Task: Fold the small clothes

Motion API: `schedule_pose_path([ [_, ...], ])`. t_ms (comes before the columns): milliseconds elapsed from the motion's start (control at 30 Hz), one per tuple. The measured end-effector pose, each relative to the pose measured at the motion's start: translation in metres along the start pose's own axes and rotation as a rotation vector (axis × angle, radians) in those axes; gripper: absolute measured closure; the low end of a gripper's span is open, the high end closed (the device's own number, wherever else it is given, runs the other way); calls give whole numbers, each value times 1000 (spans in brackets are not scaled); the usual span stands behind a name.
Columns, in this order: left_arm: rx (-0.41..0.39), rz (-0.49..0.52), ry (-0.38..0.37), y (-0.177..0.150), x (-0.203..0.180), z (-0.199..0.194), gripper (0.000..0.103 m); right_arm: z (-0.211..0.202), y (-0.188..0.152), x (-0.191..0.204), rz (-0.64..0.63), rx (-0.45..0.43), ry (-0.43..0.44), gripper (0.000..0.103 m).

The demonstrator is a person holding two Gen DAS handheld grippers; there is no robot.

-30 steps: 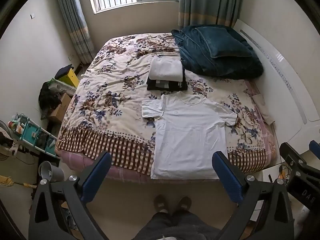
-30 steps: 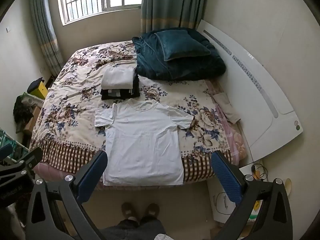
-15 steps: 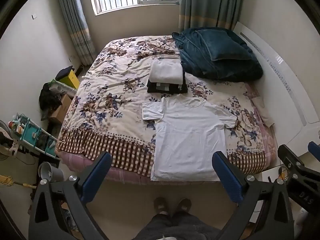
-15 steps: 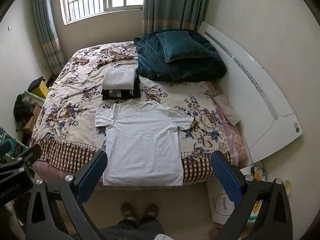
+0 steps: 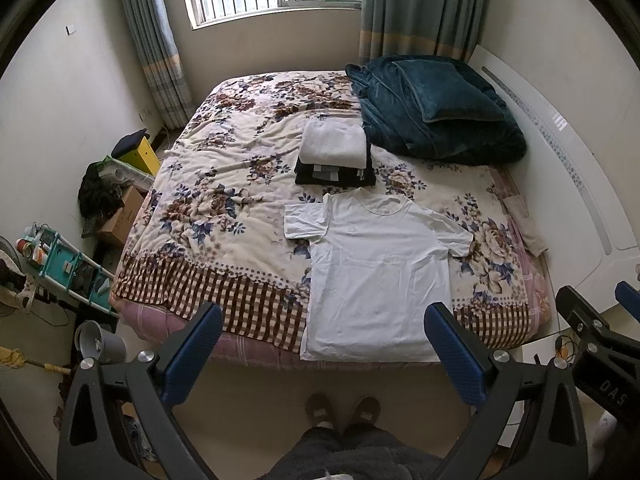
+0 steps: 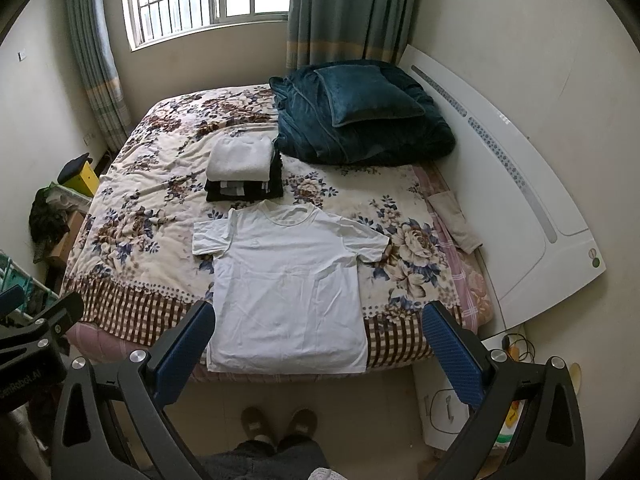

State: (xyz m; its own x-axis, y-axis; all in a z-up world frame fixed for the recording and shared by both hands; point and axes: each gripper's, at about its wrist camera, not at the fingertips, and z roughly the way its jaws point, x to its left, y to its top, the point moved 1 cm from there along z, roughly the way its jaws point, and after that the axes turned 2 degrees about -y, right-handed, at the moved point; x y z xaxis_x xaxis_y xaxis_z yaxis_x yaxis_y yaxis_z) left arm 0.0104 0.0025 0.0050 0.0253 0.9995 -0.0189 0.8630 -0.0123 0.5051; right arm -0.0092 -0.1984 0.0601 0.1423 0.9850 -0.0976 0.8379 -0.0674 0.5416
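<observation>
A white T-shirt [image 5: 376, 276] lies flat, face up, at the near edge of a floral bed, hem toward me; it also shows in the right wrist view [image 6: 288, 292]. Behind it sits a stack of folded clothes [image 5: 334, 156], white on black, also in the right wrist view [image 6: 242, 172]. My left gripper [image 5: 324, 344] is open and empty, held well back from the bed above the floor. My right gripper [image 6: 318, 340] is open and empty, likewise back from the bed, above the shirt's hem in view.
A dark teal blanket with a pillow [image 5: 436, 112] is heaped at the bed's far right by the white headboard [image 6: 520, 184]. Boxes, a teal rack [image 5: 68, 268] and a grey bin [image 5: 98, 344] crowd the floor at left. My feet [image 5: 344, 408] stand before the bed.
Both grippers have drawn back and up a little, so the bed and shirt look slightly smaller and farther. Nothing on the bed has moved.
</observation>
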Motion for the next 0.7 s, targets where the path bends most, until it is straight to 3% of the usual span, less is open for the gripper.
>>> schedule_pose_path([
  [700, -10, 1, -4, 6, -3, -3, 0, -4, 8, 5, -5, -10, 5, 0],
])
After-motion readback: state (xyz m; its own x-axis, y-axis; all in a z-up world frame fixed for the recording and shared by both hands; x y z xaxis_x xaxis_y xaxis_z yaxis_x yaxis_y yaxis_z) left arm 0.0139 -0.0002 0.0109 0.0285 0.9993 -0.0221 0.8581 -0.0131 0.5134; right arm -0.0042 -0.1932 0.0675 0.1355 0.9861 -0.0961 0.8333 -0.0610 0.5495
